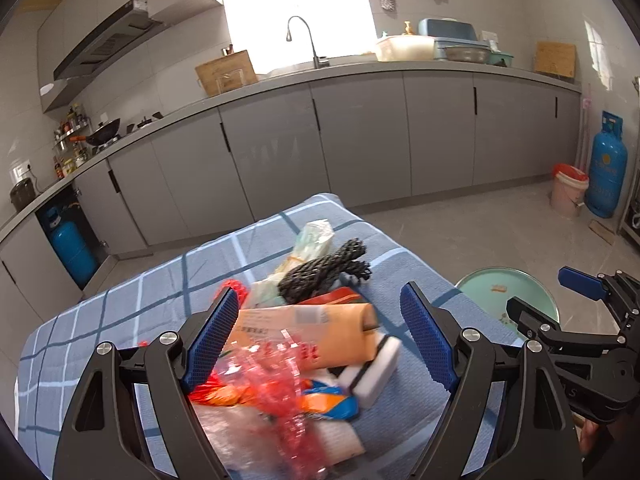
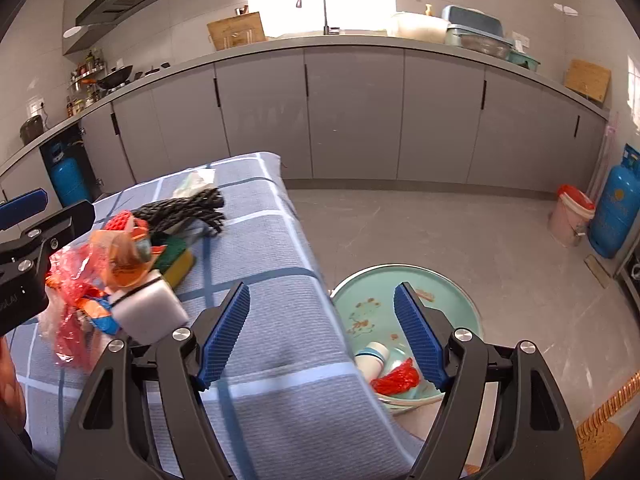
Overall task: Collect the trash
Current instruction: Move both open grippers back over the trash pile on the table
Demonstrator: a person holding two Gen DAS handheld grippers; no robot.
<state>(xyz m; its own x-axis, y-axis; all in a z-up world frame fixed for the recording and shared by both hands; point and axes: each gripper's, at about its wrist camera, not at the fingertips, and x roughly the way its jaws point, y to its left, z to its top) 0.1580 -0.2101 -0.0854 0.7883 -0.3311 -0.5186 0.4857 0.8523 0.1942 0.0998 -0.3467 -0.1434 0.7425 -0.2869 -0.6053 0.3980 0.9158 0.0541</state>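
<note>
A heap of trash lies on the blue checked cloth point(image 1: 120, 320) of the table: an orange packet point(image 1: 320, 332), crumpled red plastic point(image 1: 280, 384), a white sponge block point(image 1: 372, 376) and a black netted bundle point(image 1: 324, 272). My left gripper point(image 1: 320, 336) hangs open over this heap, its blue pads on either side of the orange packet and not pressing it. My right gripper point(image 2: 322, 308) is open with nothing in it, over the table's right edge. Below it on the floor is a green basin point(image 2: 400, 270) holding a white bottle point(image 2: 374, 360) and a red bag point(image 2: 398, 380).
A pink bucket point(image 2: 572, 216) with a red liner and a blue gas cylinder point(image 2: 614, 216) stand at the far right wall. Grey cabinets point(image 2: 352, 112) run along the back. A woven orange mat point(image 2: 608, 420) lies on the floor at the lower right.
</note>
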